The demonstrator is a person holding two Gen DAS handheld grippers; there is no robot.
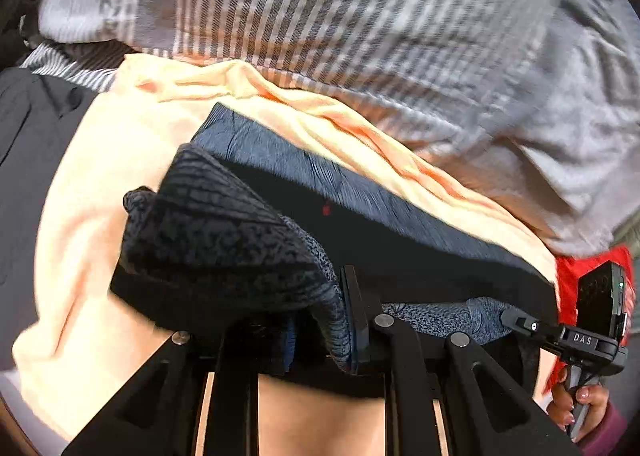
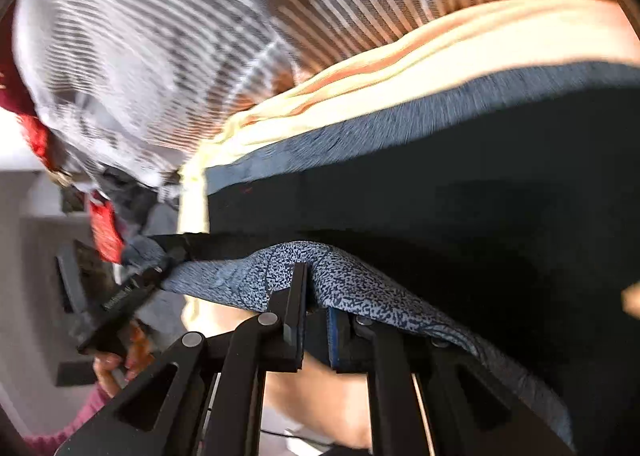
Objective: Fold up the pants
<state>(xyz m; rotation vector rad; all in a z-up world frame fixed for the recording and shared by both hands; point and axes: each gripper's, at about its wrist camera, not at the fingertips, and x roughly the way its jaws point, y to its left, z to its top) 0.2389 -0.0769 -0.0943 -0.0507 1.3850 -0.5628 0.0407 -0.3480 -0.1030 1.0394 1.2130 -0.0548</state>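
Note:
The pants (image 1: 280, 184) are dark blue with a speckled print and hang stretched between both grippers over a peach cloth (image 1: 104, 160). My left gripper (image 1: 320, 316) is shut on the pants' bunched edge. My right gripper (image 2: 316, 296) is shut on the speckled edge of the pants (image 2: 360, 276). The right gripper also shows at the right of the left wrist view (image 1: 520, 322), gripping the same edge. The left gripper shows at the left of the right wrist view (image 2: 160, 272).
A grey striped garment (image 1: 360, 16) lies beyond the peach cloth, also in the right wrist view (image 2: 140, 36). A red cloth (image 1: 576, 268) sits at the right. A dark garment (image 1: 28, 136) lies at the left.

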